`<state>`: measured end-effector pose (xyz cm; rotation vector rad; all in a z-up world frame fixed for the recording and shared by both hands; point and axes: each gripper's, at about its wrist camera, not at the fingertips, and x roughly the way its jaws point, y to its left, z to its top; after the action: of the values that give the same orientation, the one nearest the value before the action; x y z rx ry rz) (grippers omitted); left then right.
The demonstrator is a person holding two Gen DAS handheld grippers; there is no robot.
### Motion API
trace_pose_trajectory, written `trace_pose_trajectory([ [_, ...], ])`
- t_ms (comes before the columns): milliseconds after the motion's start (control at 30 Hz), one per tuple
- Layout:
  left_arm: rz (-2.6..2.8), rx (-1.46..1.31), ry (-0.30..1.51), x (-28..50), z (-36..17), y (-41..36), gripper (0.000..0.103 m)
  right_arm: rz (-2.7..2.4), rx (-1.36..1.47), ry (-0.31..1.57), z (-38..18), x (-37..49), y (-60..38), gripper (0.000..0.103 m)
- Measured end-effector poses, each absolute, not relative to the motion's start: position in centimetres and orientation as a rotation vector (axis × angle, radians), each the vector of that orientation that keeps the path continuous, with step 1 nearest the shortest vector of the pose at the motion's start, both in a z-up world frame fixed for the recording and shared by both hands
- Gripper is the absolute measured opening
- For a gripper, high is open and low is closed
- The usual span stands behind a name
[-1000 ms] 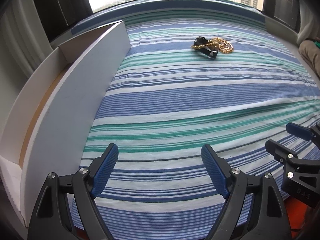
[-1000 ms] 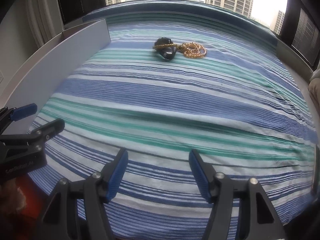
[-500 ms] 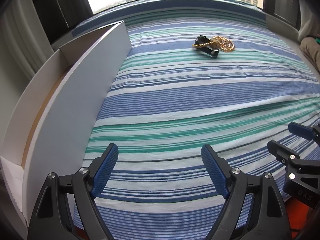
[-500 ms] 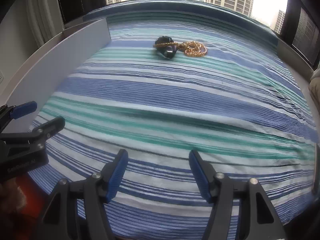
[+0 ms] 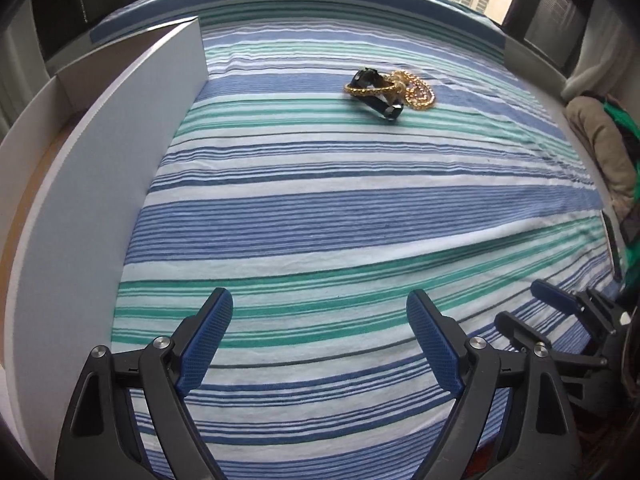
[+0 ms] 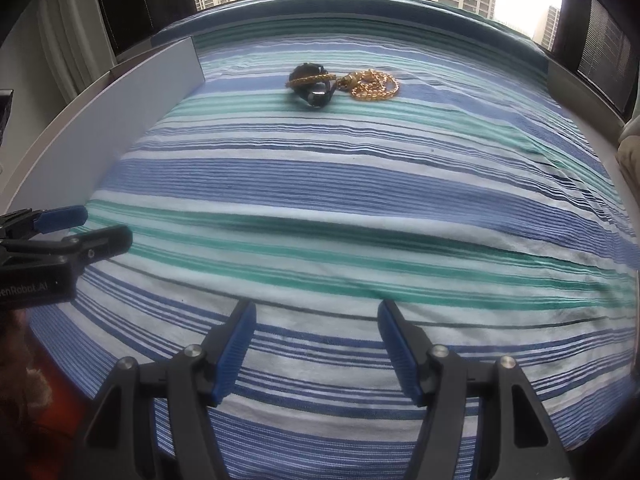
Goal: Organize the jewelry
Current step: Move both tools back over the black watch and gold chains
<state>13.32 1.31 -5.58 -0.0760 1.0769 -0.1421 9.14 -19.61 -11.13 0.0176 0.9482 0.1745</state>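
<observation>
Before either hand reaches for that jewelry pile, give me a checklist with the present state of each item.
1. Left tongs empty and open: ok; the pads have just been opening further, nothing between them.
2. Right tongs empty and open: ok, only striped bedsheet between the pads.
3. Path to the pile clear: ok, bare sheet lies between both tongs and the jewelry.
4. Pieces separate: not ok; the gold bangle lies across the black watch, and the gold chain sits bunched against them.
5. White box within view as drop spot: ok, at the sheet's left edge.
6. Box interior free: cannot tell, its wall hides most of it.
</observation>
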Motion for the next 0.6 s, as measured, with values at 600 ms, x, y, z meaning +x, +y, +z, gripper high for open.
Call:
trace_pose_trajectory([
  [600,-0.403,0.318,0.983,29.5,-4.6,-8.5,0.05,0.139,0.184,0.961,-12.5,9.9,-25.8,0.064],
])
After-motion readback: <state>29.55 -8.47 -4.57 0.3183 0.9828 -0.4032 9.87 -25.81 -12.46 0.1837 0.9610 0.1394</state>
